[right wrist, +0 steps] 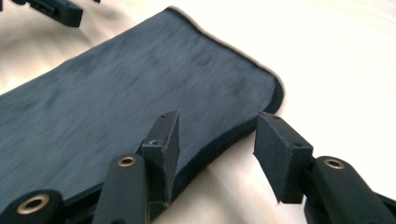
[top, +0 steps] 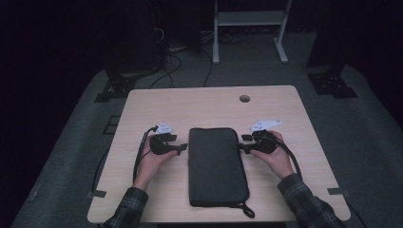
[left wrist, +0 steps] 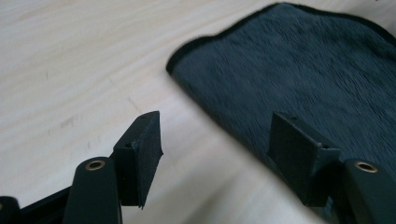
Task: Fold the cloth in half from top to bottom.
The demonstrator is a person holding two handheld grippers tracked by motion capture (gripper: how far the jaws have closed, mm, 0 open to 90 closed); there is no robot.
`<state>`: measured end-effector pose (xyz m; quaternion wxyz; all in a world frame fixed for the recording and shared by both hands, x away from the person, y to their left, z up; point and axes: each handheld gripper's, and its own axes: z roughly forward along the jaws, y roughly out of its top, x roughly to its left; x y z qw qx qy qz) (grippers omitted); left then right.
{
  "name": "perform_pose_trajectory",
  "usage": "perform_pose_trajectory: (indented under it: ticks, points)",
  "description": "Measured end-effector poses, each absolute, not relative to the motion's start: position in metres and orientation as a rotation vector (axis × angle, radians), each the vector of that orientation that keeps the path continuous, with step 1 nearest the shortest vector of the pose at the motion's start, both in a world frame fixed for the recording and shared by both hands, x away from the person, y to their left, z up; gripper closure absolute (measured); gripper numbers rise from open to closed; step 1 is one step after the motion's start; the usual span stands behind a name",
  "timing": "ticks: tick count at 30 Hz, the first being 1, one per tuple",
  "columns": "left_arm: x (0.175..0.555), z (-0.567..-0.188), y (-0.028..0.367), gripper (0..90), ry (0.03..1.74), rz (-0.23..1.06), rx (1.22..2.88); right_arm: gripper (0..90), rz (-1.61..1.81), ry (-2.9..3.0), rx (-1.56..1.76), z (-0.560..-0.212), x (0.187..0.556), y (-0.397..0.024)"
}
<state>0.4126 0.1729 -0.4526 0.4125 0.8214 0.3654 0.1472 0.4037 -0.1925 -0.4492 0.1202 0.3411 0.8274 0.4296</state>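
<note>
Two grippers: we hold one in each hand, either side of a dark folded cloth at the middle of the high view.
Cloth: it lies flat on the table, long side running from the centre of the frame down toward the bottom edge, with a small loop at its lower right corner. In the left gripper view it fills the upper right; in the right gripper view it covers the left and centre.
Left gripper: we see it left of centre in the high view, tips just beside the cloth's left edge.
Left jaws: partly open with a clear gap. In the left gripper view one pad sits over bare wood and the other over the cloth's edge; nothing is pinched between them.
Right gripper: right of centre in the high view, tips at the cloth's right edge.
Right jaws: partly open. In the right gripper view the left pad stands over the cloth and the right pad over bare table, so the cloth's edge lies between them; we see no pad pressing on it.
Hands: both rest low near the table, plaid sleeves entering from the bottom of the high view.
Table hole: a round opening sits in the upper right of the tabletop, well apart from the cloth.
</note>
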Motion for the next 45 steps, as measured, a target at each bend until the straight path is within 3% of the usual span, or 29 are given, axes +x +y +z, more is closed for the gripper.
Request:
perform_pose_trajectory:
  ticks: [14, 25, 29, 35, 38, 45]
  points:
    - [0.462, -0.458, 0.144, 35.6, 0.922, 0.355, 2.094, 50.2, 1.222, 2.374, 1.102, -0.458, 0.46, -0.182]
    - [0.471, -0.475, 0.145, 43.5, 0.949, 0.367, 2.142, 48.3, 1.203, 2.441, 1.104, -0.48, 0.473, -0.168]
    - [0.47, -0.474, 0.143, 60.9, 0.907, 0.329, 2.15, 58.3, 1.236, 2.439, 1.064, -0.483, 0.471, -0.167]
    - [0.473, -0.475, 0.146, 80.0, 0.905, 0.22, 2.124, 73.0, 1.25, 2.443, 1.079, -0.483, 0.472, -0.169]
    - [0.474, -0.473, 0.145, 83.0, 0.909, 0.206, 2.142, 80.0, 1.261, 2.452, 1.097, -0.483, 0.472, -0.169]
    - [0.475, -0.462, 0.146, 84.0, 0.903, 0.221, 2.113, 83.2, 1.196, 2.424, 1.121, -0.47, 0.473, -0.167]
